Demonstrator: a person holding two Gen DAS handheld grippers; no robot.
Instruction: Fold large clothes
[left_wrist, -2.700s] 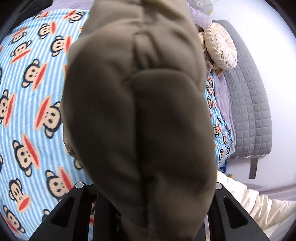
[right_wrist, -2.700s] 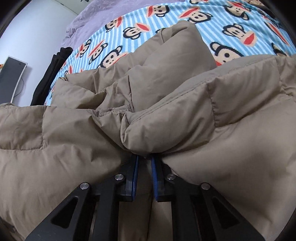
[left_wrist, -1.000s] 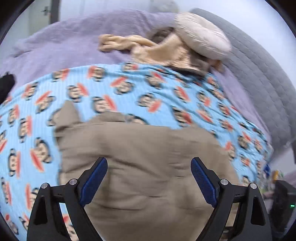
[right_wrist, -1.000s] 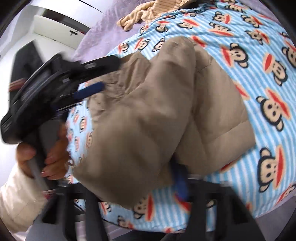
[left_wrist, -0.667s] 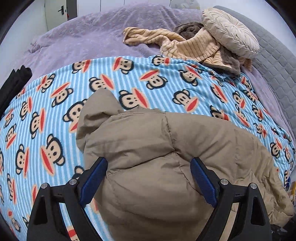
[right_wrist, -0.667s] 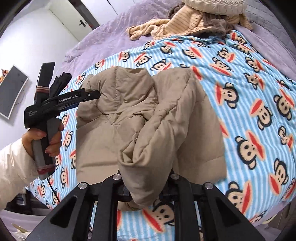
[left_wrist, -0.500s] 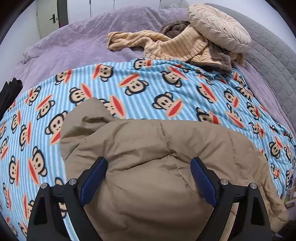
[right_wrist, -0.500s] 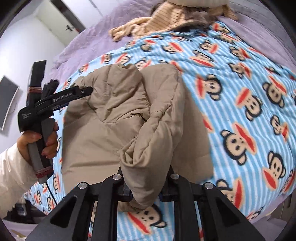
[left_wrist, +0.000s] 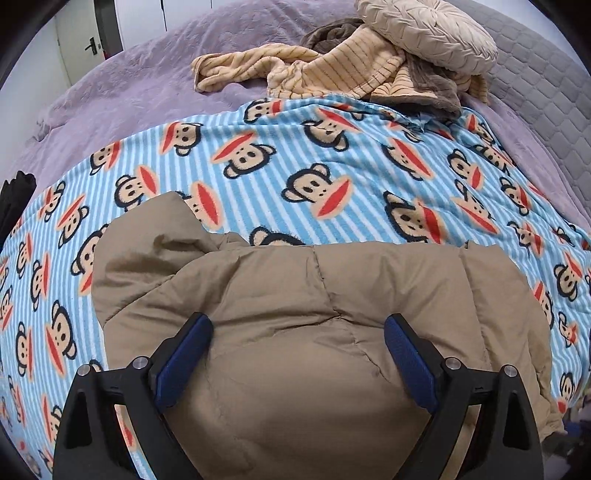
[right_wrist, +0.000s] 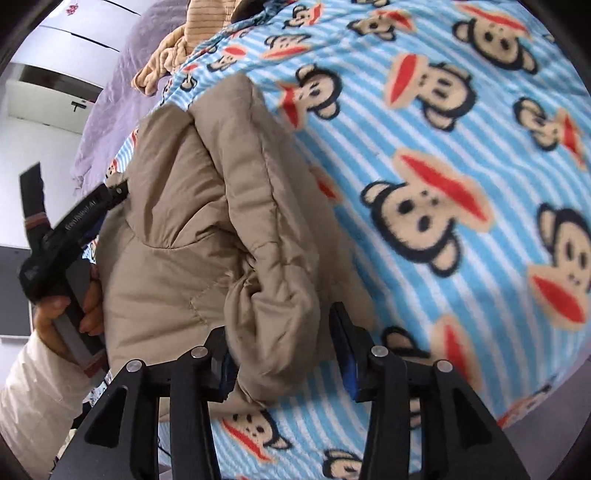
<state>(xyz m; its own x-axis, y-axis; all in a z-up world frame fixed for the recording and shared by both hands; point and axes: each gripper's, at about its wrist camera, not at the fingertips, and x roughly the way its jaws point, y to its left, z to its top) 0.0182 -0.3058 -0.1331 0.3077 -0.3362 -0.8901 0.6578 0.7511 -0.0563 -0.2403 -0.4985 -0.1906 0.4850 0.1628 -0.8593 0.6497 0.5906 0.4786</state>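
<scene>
The bed (left_wrist: 147, 92), covered by a purple bedspread, is seen beneath everything else, with a grey quilted headboard (left_wrist: 546, 92) along its far right edge. A blue-and-white striped blanket (left_wrist: 369, 173) printed with monkey faces is spread over the bed. The tan padded jacket (left_wrist: 295, 332), taken as the landmark, is laid in a bunched, folded heap on the near part of that blanket, and one fold (right_wrist: 273, 314) of it is rolled up along its right side. Beyond the jacket, at the head of the bed, a cream striped garment (left_wrist: 332, 70) is piled loosely, with a brown piece of fabric (left_wrist: 432, 88) tangled in it and a round pleated cushion (left_wrist: 424, 33) resting on top.

The left claw (left_wrist: 295, 354) is held directly above the jacket, its blue-padded fingers (left_wrist: 184, 354) spread wide to either side, nothing being gripped. In the right wrist view this tool (right_wrist: 70, 229) is seen at the jacket's left edge, grasped by a hand (right_wrist: 66, 306) in a pale sleeve (right_wrist: 33, 398).

The right claw (right_wrist: 284, 354) is placed at the jacket's near right edge. Its jaws are opening, and the rolled fold is seen between them; the left pad lies close against the fabric, while a gap is seen at the right pad.
</scene>
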